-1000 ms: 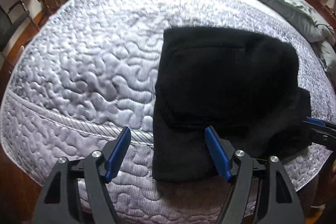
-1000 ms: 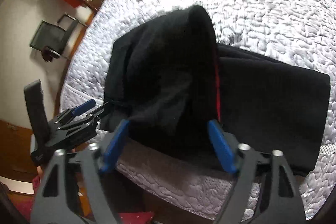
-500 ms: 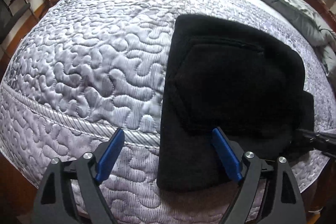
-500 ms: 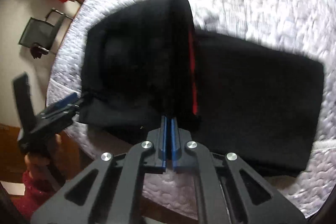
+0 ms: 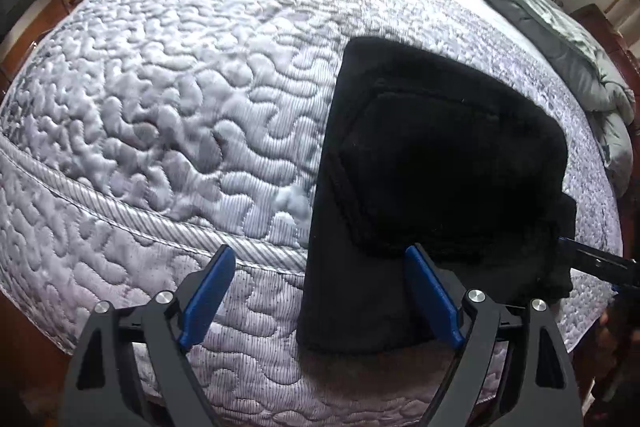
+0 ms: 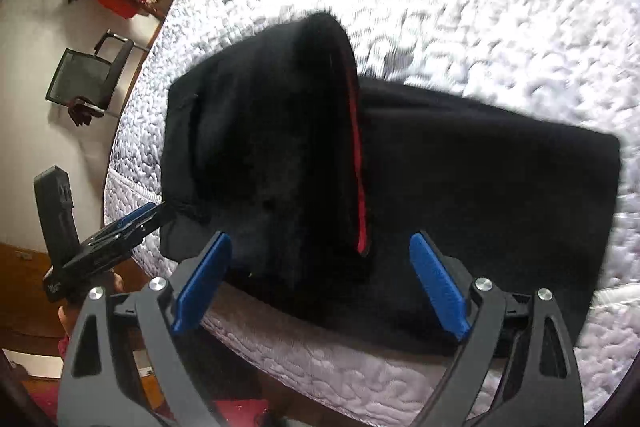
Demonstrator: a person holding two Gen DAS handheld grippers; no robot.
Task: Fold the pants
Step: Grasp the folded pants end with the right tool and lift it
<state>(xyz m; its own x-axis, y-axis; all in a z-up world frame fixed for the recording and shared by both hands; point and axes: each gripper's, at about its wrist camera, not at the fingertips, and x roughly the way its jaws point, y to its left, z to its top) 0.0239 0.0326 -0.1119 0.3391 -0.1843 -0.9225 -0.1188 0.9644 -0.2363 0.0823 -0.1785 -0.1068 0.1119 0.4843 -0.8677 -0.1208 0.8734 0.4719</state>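
We see the black pants (image 5: 432, 163) folded into a thick stack on the quilted mattress (image 5: 168, 99), lying at its near edge with the lowest layer hanging slightly over. Our left gripper (image 5: 320, 291) hovers just above that near edge, its 2 blue fingers (image 5: 208, 295) spread wide and gripping nothing, the right-hand one over the pants' bottom layer. Our right gripper (image 6: 320, 283) is likewise released, its fingers (image 6: 438, 285) parted before the stack, where a red stripe (image 6: 358, 163) runs down a raised fold. A grey duvet (image 5: 560, 39) is bunched along the mattress's far right edge.
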